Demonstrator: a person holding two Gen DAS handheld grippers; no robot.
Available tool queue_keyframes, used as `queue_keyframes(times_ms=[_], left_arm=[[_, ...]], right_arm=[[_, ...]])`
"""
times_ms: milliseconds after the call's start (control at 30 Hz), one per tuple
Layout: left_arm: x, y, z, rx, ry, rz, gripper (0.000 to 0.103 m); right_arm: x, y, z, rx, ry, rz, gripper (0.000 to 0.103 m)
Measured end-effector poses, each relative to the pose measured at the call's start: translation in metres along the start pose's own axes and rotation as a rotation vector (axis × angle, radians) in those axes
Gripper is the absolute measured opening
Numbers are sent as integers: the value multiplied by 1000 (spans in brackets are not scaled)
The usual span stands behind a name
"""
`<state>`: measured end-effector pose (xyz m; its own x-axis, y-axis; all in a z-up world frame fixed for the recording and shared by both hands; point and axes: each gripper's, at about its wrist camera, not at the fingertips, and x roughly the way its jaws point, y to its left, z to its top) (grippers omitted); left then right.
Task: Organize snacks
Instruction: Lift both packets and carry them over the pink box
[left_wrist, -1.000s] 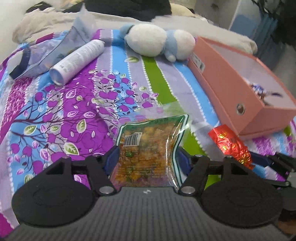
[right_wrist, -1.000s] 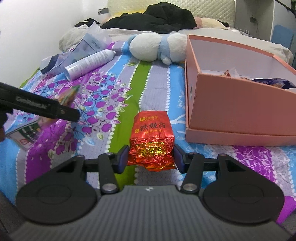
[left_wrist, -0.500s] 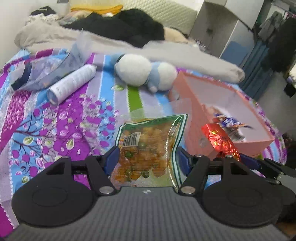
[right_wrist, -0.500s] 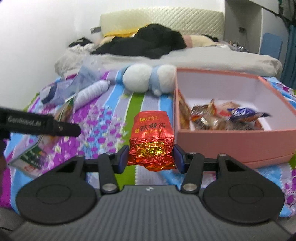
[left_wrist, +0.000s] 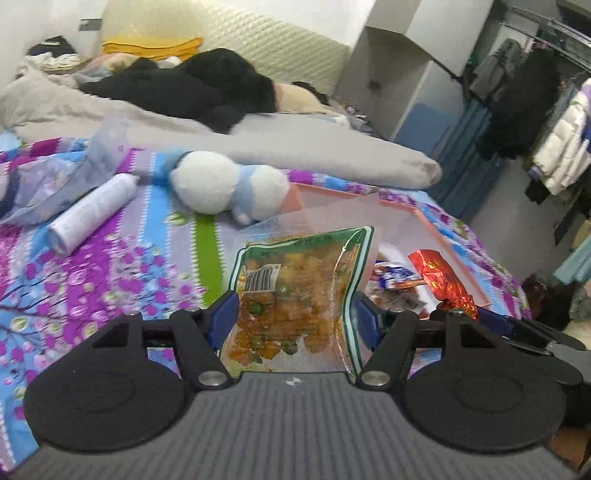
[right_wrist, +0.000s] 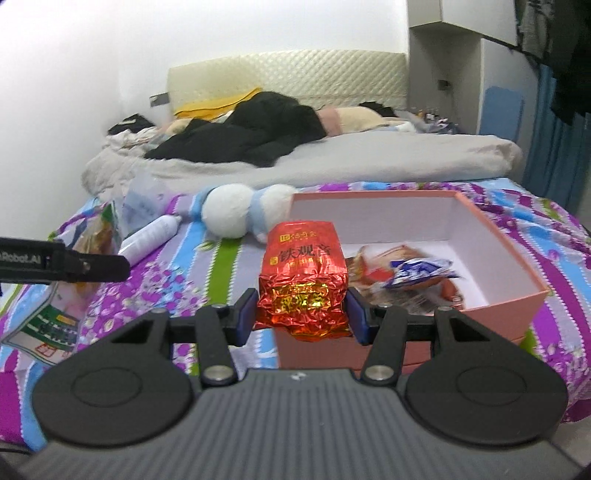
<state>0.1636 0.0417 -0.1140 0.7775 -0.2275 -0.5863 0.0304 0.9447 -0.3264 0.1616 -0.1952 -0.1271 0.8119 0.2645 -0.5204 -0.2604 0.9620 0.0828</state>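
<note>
left tongs (left_wrist: 295, 317) pinch a soft, light clear snack bag (left_wrist: 295, 291) by its lower sides; right tongs (right_wrist: 302, 314) clamp a crinkly red foil packet (right_wrist: 303, 284). both hang above the bed, near the pink box (right_wrist: 513, 254). foil likely slippery, so grip the middle.

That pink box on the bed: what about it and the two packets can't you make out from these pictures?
- Pink box, left wrist view: the clear snack bag held in the left gripper hides most of its inside.
- Wrappers in the box, right wrist view: blurred, and the red foil packet in the right gripper covers some; no count possible.
- Barcode label on the snack bag: too small to read.
</note>
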Motion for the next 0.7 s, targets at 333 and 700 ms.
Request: queue_keyframes(times_ms=[333, 700], left_arm=[[47, -42, 33, 44, 4, -70, 71], [126, -70, 57, 44, 77, -103, 71]], right_arm=[[16, -47, 17, 53, -22, -78, 54], [54, -82, 36, 82, -11, -98, 54]])
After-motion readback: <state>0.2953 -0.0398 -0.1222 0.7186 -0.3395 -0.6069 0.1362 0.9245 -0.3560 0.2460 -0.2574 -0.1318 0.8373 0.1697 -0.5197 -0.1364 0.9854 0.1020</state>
